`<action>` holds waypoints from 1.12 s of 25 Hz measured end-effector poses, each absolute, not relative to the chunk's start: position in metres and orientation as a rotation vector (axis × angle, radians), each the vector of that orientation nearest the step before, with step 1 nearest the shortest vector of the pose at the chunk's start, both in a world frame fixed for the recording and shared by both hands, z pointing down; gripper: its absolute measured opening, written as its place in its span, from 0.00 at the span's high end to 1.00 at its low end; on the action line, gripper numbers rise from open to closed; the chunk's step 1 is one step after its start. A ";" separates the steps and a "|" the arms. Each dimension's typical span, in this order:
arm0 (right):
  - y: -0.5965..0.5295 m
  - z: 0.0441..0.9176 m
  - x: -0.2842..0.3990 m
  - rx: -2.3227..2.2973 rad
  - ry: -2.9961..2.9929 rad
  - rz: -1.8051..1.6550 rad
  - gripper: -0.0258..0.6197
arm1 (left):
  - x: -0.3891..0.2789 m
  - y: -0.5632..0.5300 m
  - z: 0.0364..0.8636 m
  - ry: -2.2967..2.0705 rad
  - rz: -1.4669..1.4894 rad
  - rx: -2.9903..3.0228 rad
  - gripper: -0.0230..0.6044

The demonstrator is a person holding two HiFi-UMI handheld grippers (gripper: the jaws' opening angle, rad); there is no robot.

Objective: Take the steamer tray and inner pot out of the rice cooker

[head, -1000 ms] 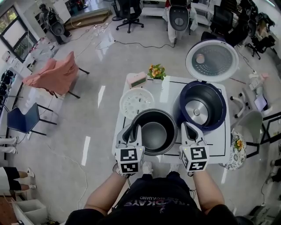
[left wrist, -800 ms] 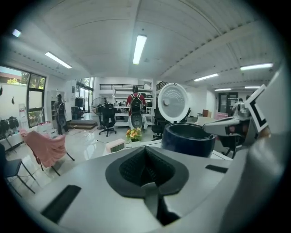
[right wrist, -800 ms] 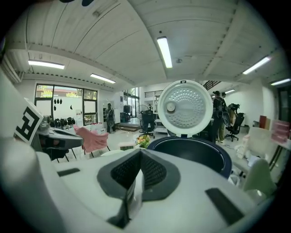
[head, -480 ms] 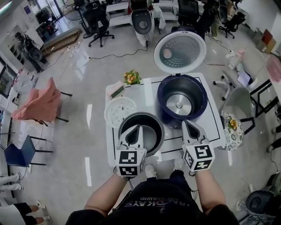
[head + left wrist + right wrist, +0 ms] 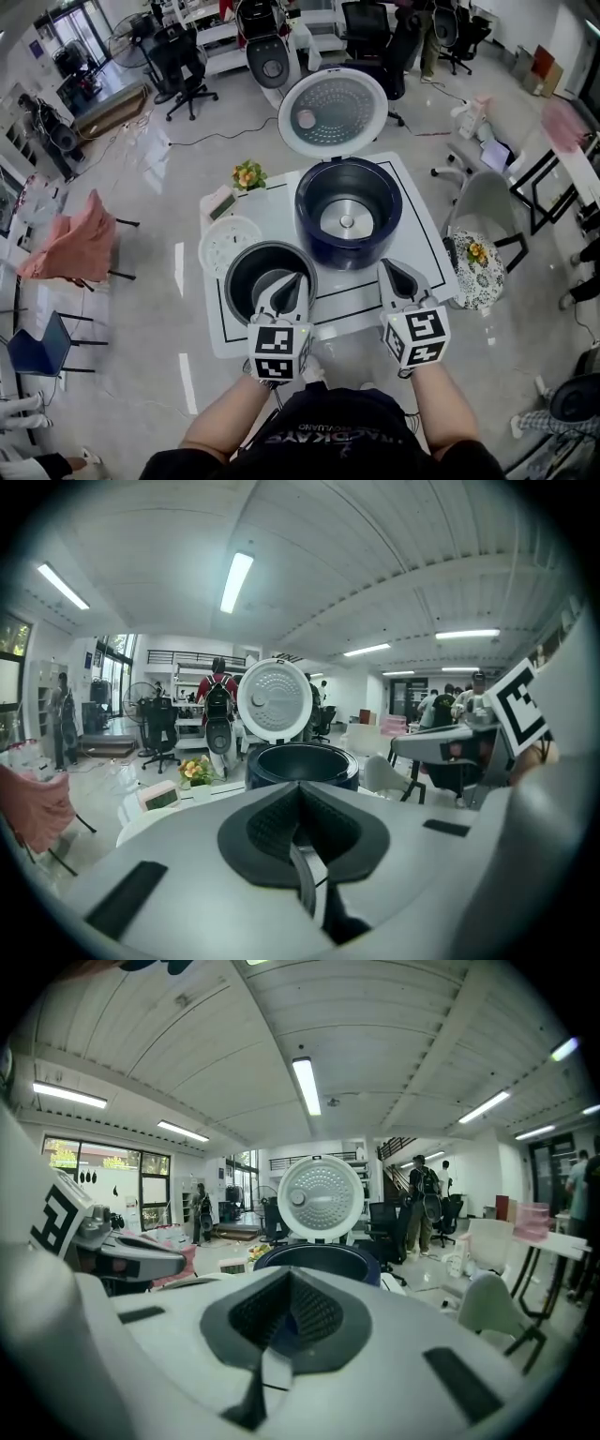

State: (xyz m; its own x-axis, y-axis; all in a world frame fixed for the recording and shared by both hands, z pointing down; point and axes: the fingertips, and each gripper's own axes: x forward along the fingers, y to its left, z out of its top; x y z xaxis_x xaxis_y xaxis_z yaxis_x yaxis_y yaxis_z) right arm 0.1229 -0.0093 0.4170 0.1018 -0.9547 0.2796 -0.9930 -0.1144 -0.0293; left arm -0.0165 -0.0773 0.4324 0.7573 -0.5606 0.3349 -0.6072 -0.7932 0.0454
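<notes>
Left gripper (image 5: 298, 281) and right gripper (image 5: 386, 268), both clenched empty, are hovering near the round dark metal inner pot (image 5: 247, 279).

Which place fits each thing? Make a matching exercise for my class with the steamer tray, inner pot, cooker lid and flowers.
Things:
1 steamer tray
2 inner pot
3 cooker lid
4 flowers

Places:
A far left corner of the table
B raised open behind the cooker body
C left edge of the table, beside the inner pot
D front of the table, left of the cooker body

Pairs: 1-C; 2-D; 3-B; 4-A
</notes>
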 end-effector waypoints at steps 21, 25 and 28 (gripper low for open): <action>0.119 0.417 0.089 1.782 -2.361 0.326 0.96 | -0.050 0.107 0.422 -1.392 0.398 2.592 0.96; 0.127 0.416 0.075 1.754 -2.385 0.317 0.96 | -0.065 0.117 0.419 -1.420 0.383 2.579 0.96; 0.128 0.412 0.064 1.767 -2.389 0.313 0.96 | -0.077 0.117 0.416 -1.413 0.364 2.584 0.96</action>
State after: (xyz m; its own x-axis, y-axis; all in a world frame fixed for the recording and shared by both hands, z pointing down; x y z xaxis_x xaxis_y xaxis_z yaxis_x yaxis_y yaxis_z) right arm 0.0641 0.1275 0.4124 -0.2928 -0.9241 0.2457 -0.9562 0.2828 -0.0758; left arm -0.0770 0.1172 0.4160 0.5198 -0.8019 0.2947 -0.8444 -0.5345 0.0350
